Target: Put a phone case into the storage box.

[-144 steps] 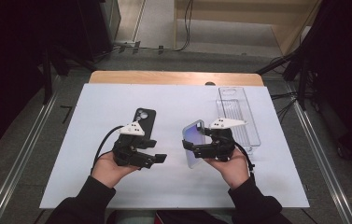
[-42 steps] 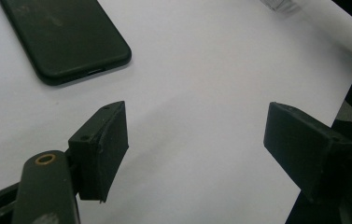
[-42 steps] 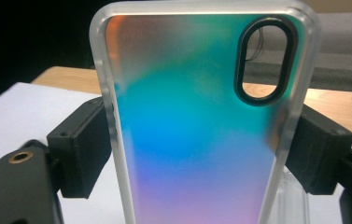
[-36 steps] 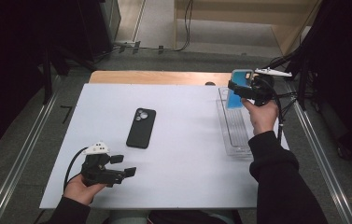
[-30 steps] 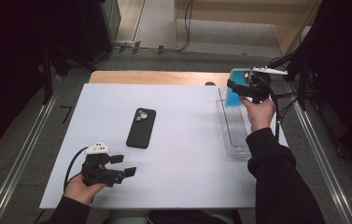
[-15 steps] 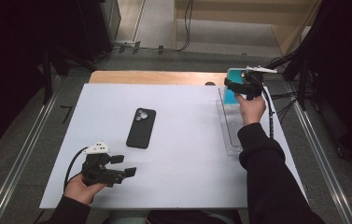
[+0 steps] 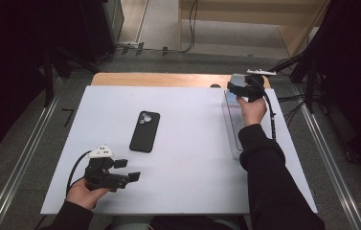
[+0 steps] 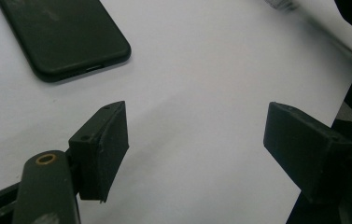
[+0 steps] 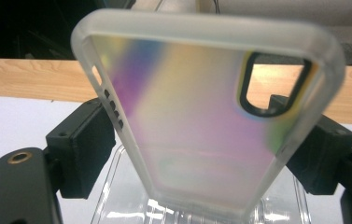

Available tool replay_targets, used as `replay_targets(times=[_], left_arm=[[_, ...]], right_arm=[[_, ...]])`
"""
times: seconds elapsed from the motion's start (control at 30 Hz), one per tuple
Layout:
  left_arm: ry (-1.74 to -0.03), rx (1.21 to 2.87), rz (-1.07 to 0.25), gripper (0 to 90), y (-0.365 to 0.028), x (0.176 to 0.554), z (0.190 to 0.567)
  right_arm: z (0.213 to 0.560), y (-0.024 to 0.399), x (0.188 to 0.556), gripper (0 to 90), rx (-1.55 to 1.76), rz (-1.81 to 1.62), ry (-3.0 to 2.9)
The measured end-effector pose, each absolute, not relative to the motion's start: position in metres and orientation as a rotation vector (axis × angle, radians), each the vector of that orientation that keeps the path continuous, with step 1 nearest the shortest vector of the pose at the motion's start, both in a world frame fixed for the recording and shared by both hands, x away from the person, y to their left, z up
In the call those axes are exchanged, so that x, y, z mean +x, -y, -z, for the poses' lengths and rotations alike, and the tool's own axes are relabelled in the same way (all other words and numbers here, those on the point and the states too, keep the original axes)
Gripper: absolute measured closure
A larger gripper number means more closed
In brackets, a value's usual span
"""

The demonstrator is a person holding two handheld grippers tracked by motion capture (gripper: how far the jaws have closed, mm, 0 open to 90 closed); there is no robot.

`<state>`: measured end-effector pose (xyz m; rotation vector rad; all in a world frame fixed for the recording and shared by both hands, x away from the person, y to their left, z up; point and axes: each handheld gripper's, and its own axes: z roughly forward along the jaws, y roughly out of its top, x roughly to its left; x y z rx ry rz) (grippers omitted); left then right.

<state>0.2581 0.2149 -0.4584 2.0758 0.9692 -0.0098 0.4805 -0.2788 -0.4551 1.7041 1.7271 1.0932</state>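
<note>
right gripper (image 9: 201,135) clamping phone case (image 9: 201,121), over tray (image 7: 231,120)

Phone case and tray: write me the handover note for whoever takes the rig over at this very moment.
Right gripper: shut on the iridescent phone case, holding it by its long edges over the far end of the clear plastic tray at the table's right side.
Left gripper: open, nothing between the jaws, low over the white table at the near left.
Black phone: face down mid-table, bare, untouched.
Done: case is off the phone and carried to the tray.
Left: probably lower the case into the tray and release it.
</note>
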Motion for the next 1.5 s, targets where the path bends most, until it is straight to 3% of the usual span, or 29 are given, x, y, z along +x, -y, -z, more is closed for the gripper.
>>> replay_targets(times=[0.57, 1.07, 1.5], left_arm=[[-0.972, 2.075, 0.004, 22.8, -0.216, 0.258, 0.458], [-0.972, 2.077, 0.005, 22.8, -0.216, 0.258, 0.458], [-0.985, 2.070, 0.012, 22.7, -0.216, 0.260, 0.458]], right_arm=[[0.455, 0.272, 0.484, 15.1, 1.643, -1.067, -1.760], [0.459, 0.275, 0.484, 8.4, 1.672, -1.075, -1.780], [0.444, 0.285, 0.465, 8.3, 1.661, -1.109, -1.837]])
